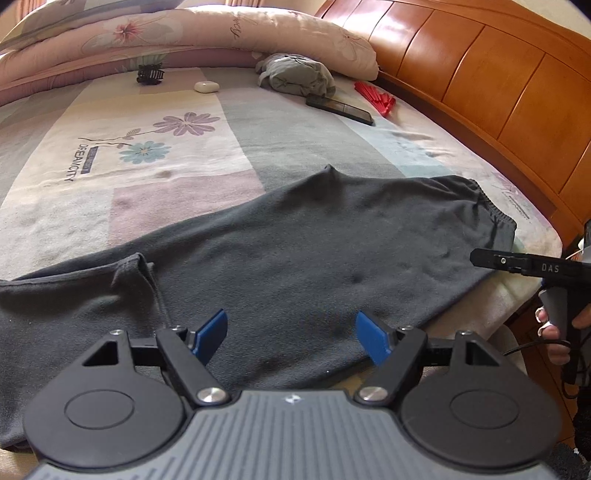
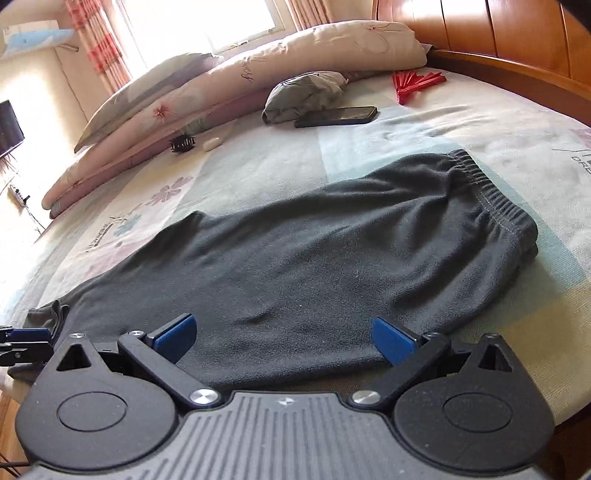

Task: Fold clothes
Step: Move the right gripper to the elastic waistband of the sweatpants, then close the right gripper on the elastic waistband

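Observation:
Dark grey trousers point(image 1: 280, 254) lie folded lengthwise across the bed, elastic waistband point(image 2: 491, 195) at the right end, leg cuff point(image 1: 129, 269) at the left. My left gripper point(image 1: 291, 334) hovers open over the near edge of the trousers, blue pads apart with nothing between them. My right gripper point(image 2: 282, 338) also stands open above the near edge of the cloth point(image 2: 295, 266), empty. In the left wrist view the right gripper's black body point(image 1: 535, 267) shows at the right edge, held by a hand point(image 1: 557, 332). The left gripper's tip point(image 2: 26, 341) peeks in at the left of the right wrist view.
A floral bedsheet point(image 1: 110, 155) covers the bed. At the back lie a folded quilt point(image 1: 166, 33), a bundled grey garment point(image 1: 295, 74), a black phone point(image 1: 340, 107), a red fan point(image 1: 373, 98), a white case point(image 1: 207, 86) and a black hair clip point(image 1: 149, 74). A wooden headboard point(image 1: 498, 85) runs along the right.

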Demonstrator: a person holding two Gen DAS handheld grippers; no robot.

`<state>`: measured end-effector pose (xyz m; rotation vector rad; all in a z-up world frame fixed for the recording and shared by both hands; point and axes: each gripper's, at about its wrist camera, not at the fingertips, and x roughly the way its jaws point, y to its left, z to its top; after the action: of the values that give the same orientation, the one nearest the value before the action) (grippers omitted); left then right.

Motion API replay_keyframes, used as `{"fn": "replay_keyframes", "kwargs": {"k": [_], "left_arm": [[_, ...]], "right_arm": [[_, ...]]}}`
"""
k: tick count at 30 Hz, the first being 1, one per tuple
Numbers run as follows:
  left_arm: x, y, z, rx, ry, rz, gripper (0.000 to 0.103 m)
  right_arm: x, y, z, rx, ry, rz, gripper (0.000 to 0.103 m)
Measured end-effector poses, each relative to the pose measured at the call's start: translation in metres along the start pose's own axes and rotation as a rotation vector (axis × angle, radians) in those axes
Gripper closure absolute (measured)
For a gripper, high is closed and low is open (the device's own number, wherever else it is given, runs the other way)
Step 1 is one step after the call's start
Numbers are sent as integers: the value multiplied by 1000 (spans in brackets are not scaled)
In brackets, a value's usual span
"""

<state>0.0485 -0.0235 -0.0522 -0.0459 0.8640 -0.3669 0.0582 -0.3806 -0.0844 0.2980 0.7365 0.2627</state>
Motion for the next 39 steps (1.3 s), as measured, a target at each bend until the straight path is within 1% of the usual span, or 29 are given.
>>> {"fn": "replay_keyframes", "kwargs": {"k": [4,10,13,15,20,22,28,32,33,35,36,39], "left_arm": [[0,-12,3,43,-6,8,26],[-3,-26,6,83,-19,-12,26],[-2,-30,5,90,-12,-22,26],[0,-32,5,91,-7,-23,26],[0,-33,2,89,-2,-21,26],[0,-31,1,84,1,-20,26],[1,-28,0,69,-1,-19,26],[1,-27,-3,63,0,-25,26],[1,-26,-3,61,1,-27,26],[1,-25,-4,55,0,-31,26],[1,-24,-4,52,0,-32,26],[1,-24,-4,54,-3,-35,26]], "right_arm": [[-20,-17,2,88,-47,54,0],[-43,-77,12,352,-133,47,0],[-41,-109,16,484,-133,66,0],[-35,-125,18,536,-127,77,0],[-22,-149,20,656,-140,164,0],[-20,-152,20,680,-154,177,0],[-12,-152,30,634,-156,172,0],[-8,-148,32,607,-137,176,0],[-8,-146,31,611,-128,189,0],[-5,-141,27,625,-90,257,0],[-4,-138,27,621,-81,276,0],[-6,-141,26,648,-122,272,0]]}}
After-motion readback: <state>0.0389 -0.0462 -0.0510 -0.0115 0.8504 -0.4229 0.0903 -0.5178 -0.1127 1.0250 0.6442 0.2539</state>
